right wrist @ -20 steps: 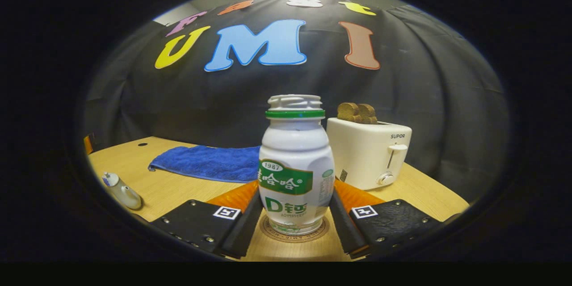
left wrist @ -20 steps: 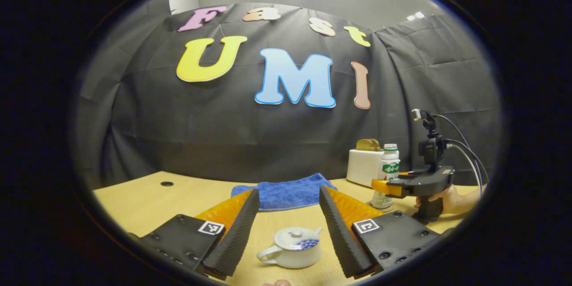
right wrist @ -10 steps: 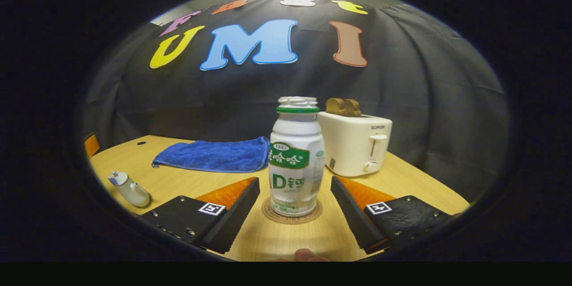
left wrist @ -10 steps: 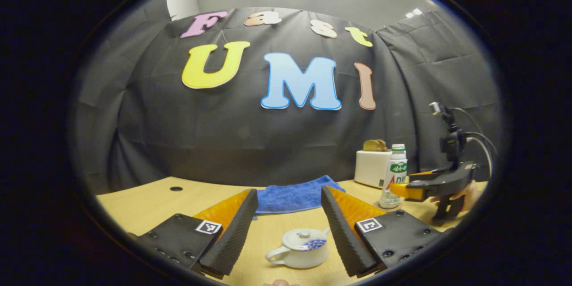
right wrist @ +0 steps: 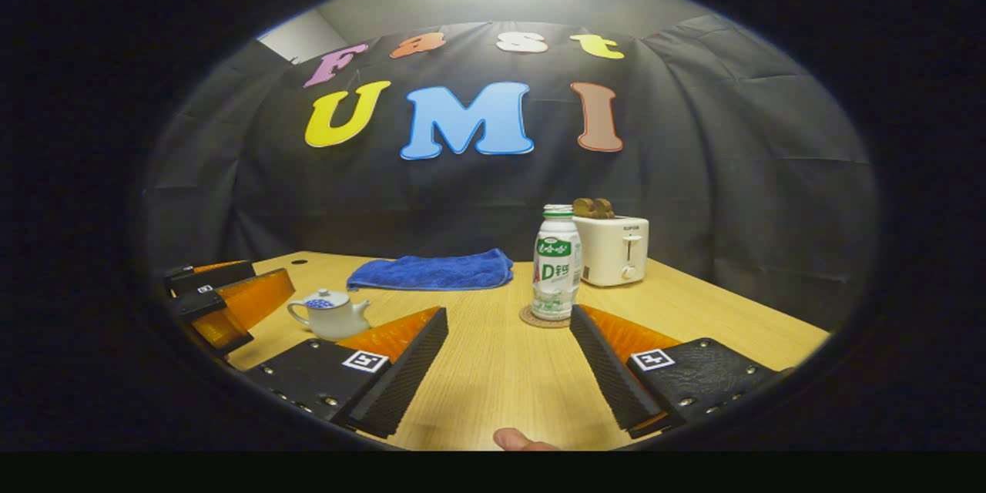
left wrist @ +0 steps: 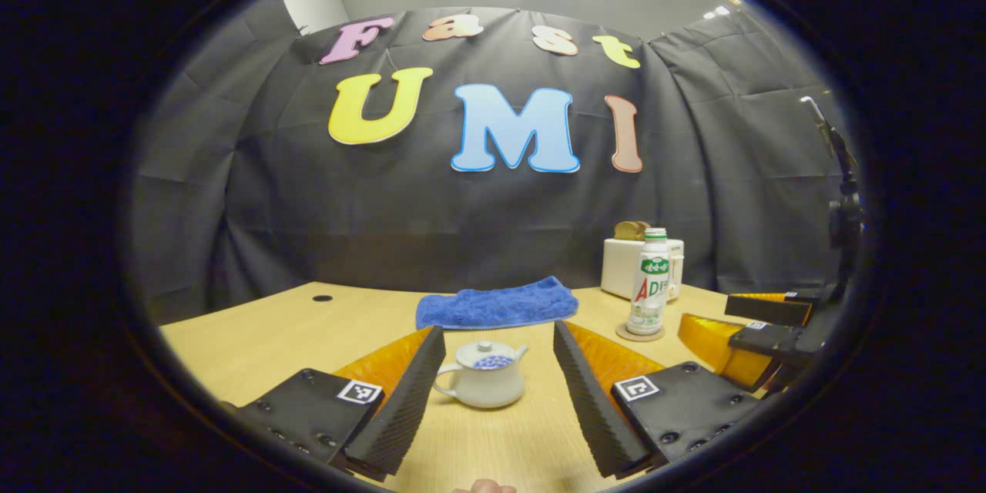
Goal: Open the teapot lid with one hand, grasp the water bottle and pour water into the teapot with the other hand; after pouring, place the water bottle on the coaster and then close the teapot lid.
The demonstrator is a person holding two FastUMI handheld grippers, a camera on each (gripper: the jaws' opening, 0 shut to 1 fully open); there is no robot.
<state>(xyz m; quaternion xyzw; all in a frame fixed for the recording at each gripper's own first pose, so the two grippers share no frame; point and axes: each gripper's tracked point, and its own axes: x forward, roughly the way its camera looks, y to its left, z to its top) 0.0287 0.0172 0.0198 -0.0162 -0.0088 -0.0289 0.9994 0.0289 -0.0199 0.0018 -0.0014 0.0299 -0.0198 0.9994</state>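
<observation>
A small white teapot [left wrist: 481,385] with a blue pattern stands on the wooden table [left wrist: 308,331] with its lid [left wrist: 487,354] on. It sits just ahead of my left gripper [left wrist: 498,330], whose fingers are open and touch nothing. The white water bottle [left wrist: 648,281] with a green label stands upright on a round coaster [left wrist: 639,334] to the right. In the right gripper view the bottle [right wrist: 556,266] and coaster [right wrist: 543,317] lie a little beyond my open right gripper [right wrist: 508,314]. There the teapot [right wrist: 330,313] shows at the left, beside the left gripper [right wrist: 223,300].
A folded blue towel [left wrist: 497,306] lies at the back of the table. A white toaster [right wrist: 614,250] holding bread stands behind the bottle. The right gripper [left wrist: 759,327] shows at the far right of the left gripper view. A fingertip [right wrist: 524,441] shows at the bottom edge.
My right gripper let go of the bottle and backed away, leaving it upright on the coaster. My left gripper also drew back from the teapot, which now looks farther off.
</observation>
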